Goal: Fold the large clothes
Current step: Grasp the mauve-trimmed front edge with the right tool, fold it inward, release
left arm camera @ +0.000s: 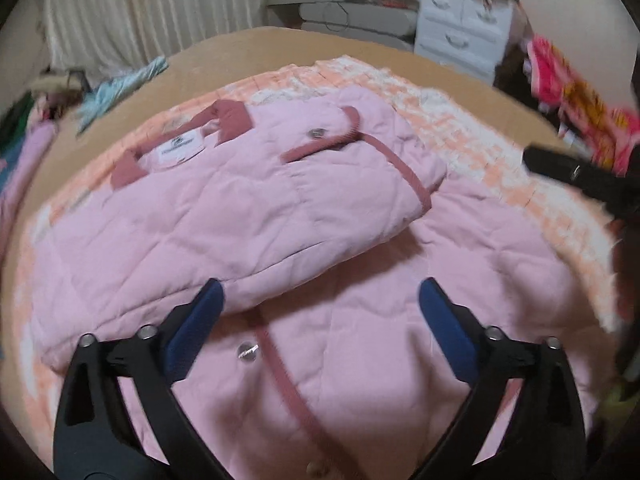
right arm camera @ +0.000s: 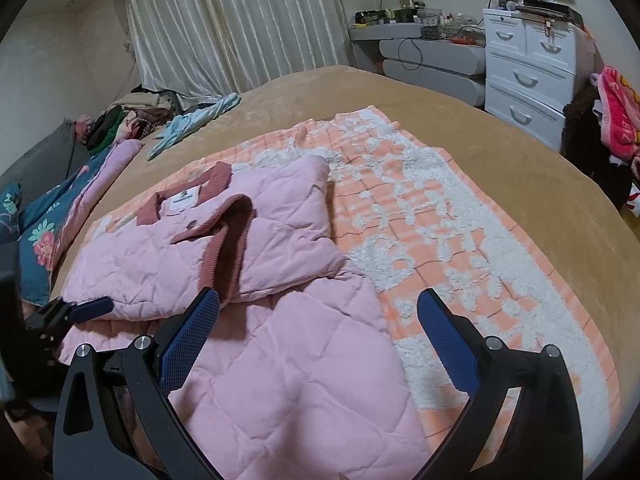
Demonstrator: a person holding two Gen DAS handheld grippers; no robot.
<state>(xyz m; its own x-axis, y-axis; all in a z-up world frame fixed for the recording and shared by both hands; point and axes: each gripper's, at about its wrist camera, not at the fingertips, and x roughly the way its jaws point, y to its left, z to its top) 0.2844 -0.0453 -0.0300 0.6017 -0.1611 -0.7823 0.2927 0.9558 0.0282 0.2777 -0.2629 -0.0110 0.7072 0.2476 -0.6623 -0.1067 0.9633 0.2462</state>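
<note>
A pink quilted jacket (left arm camera: 240, 208) with dusty-rose collar and trim lies on the bed, its sides folded in over the body; it also shows in the right wrist view (right arm camera: 256, 320). My left gripper (left arm camera: 320, 300) is open and empty, hovering over the jacket's lower half near a snap button (left arm camera: 247, 351). My right gripper (right arm camera: 320, 312) is open and empty above the jacket's right edge. The left gripper's blue fingertip (right arm camera: 90, 308) shows at the jacket's left edge. The right gripper's black body (left arm camera: 580, 176) shows at the far right.
The jacket rests on an orange-and-white blanket (right arm camera: 440, 240) over a tan bedspread (right arm camera: 500, 152). Piled clothes (right arm camera: 132, 116) and a floral pillow (right arm camera: 36, 232) lie at the left. A white drawer unit (right arm camera: 528, 72) and grey dresser (right arm camera: 432, 60) stand behind.
</note>
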